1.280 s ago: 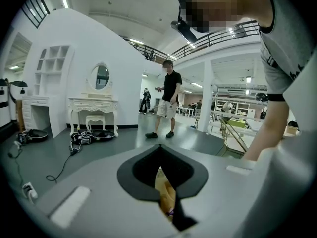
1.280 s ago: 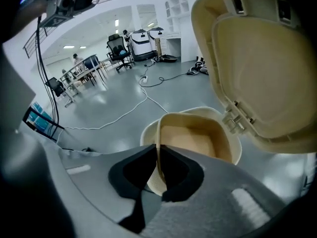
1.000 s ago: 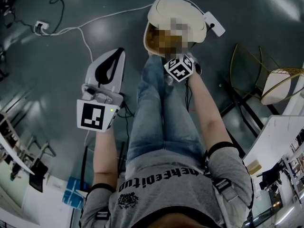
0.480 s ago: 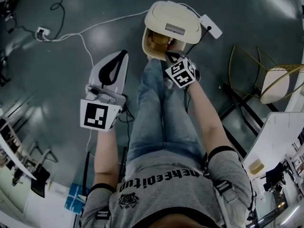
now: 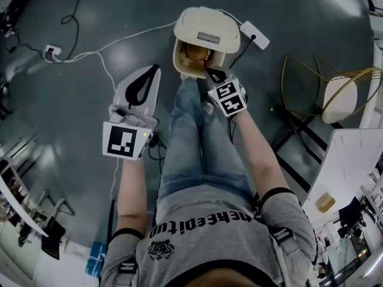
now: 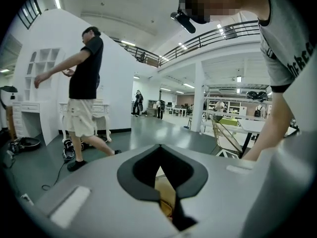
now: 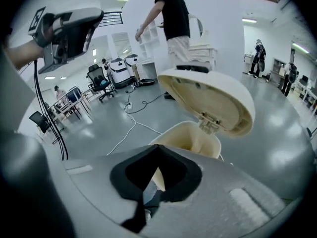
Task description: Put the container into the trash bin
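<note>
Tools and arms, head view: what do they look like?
Both are pale grey shells with black inner pads: left tool, right tool. Each carries a white cube with black square markers. A black cable trails from the left one. Short grey T-shirt sleeves, black straps around the upper arms.

Left tongs [image 5: 149, 75] held out on a straight arm, left of the legs, jaws closed together. Right tongs [image 5: 210, 75] reach further forward past the knees, jaws likewise closed together.
</note>
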Action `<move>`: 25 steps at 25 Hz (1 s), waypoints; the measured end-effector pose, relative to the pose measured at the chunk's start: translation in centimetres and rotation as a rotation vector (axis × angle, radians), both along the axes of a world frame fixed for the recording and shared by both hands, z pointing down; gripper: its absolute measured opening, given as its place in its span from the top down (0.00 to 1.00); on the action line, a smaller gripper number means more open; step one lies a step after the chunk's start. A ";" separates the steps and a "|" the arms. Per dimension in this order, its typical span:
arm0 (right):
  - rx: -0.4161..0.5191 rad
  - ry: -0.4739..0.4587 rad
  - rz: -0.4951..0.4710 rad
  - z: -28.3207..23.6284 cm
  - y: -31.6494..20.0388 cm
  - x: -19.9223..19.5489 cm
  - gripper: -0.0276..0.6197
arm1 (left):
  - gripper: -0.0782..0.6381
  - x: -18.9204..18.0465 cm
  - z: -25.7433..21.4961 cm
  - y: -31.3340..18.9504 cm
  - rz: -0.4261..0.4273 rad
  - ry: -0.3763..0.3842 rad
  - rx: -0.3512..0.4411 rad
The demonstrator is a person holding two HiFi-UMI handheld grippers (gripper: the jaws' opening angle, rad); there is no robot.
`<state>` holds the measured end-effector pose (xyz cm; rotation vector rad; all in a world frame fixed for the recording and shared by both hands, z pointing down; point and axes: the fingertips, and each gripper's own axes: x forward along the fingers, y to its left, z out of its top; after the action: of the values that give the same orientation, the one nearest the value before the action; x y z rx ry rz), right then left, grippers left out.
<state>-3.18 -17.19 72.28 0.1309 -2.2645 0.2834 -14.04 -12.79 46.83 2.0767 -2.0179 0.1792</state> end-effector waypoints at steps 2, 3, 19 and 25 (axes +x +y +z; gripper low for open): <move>0.002 -0.027 0.019 -1.1 0.1 0.2 0.95 | 0.88 0.3 -0.2 0.1 0.008 -0.006 0.003; 0.005 -0.039 0.026 -1.5 0.0 0.4 0.95 | 0.88 0.5 -0.4 0.1 0.013 -0.009 0.007; 0.005 -0.226 0.132 -12.3 0.1 2.4 0.95 | 0.88 3.5 -3.9 -0.1 0.064 -0.046 0.050; 0.013 -0.286 0.168 -16.0 0.4 3.1 0.95 | 0.88 4.3 -5.4 0.2 0.074 -0.059 0.052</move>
<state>-0.13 -16.81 56.31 0.3051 -2.5437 0.3974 -9.75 -12.63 41.41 2.2044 -2.0005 0.2051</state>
